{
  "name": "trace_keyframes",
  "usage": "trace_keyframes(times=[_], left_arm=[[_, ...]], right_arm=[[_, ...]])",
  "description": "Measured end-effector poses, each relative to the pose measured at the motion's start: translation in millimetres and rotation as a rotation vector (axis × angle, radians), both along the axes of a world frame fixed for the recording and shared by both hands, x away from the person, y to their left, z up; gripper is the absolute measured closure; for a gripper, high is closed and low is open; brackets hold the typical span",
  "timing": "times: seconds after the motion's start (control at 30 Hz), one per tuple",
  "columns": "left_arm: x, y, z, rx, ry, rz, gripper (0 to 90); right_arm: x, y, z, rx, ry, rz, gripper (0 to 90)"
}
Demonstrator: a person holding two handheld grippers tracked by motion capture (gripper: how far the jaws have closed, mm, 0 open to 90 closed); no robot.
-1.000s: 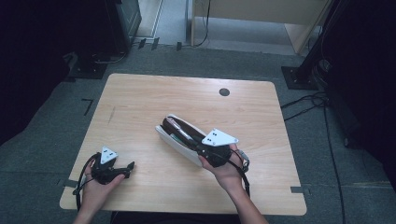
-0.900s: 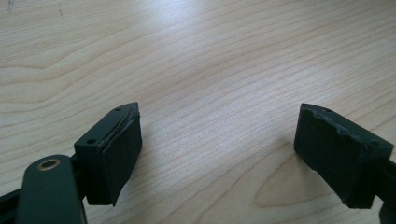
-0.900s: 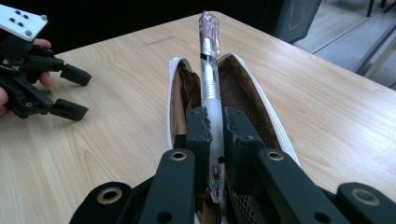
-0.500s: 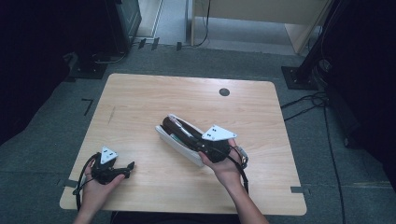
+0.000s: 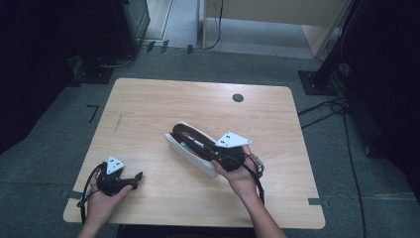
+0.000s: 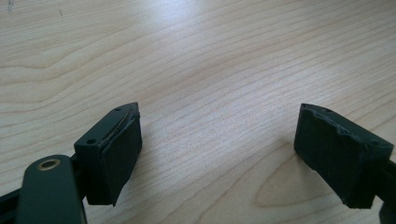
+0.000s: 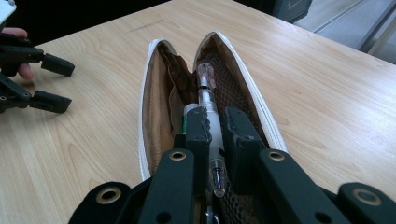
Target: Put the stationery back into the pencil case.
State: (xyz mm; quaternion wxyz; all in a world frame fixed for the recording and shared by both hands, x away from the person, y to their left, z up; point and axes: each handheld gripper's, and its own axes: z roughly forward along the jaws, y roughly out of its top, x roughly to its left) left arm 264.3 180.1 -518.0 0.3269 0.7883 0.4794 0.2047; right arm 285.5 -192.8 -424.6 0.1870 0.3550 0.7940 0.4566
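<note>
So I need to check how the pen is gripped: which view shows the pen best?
The right gripper view: the clear pen lies close up, clamped in the right hand-held gripper over the open pencil case. The high view shows the case small, the pen indistinct. The left gripper view shows bare table.

A light wooden table with rounded corners stands on grey carpeted floor. A round dark grommet sits in the tabletop toward 1 o'clock. Dark tape marks lie on the floor at 9 o'clock. A black cabinet stands at 11 o'clock, pale wooden furniture at 12 o'clock. A black stand base with loose cables occupies 2 o'clock. The room's edges lie in deep shadow; the table is evenly lit.
</note>
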Motion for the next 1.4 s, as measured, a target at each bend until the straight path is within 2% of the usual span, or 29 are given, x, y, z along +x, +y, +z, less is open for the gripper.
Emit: trace_keyframes(times=[0.37, 0.67, 1.1, 1.2, 1.3, 1.4], left_arm=[[0.1, 0.0, 0.0, 0.000, 0.000, -0.001, 15.4], [0.0, 0.0, 0.0, 0.000, 0.000, -0.001, 15.5], [0.0, 0.0, 0.0, -0.001, 0.000, -0.001, 15.4], [0.0, 0.0, 0.0, -0.001, 0.001, 0.000, 15.5], [0.0, 0.0, 0.0, 0.000, 0.000, -0.001, 15.4], [0.1, 0.1, 0.0, 0.002, -0.001, -0.001, 15.5]], right_arm=[[5.6, 7.9, -1.6, 0.000, 0.007, 0.003, 80.6], [12.7, 10.7, -6.3, 0.003, 0.037, -0.016, 79.7], [5.9, 1.9, -0.8, 0.030, 0.013, -0.025, 78.4], [3.8, -1.7, 0.9, 0.045, 0.005, -0.036, 75.0], [1.1, -5.8, 3.3, 0.061, -0.023, -0.055, 66.1], [-4.0, -11.4, 8.2, 0.088, -0.053, -0.076, 48.9]])
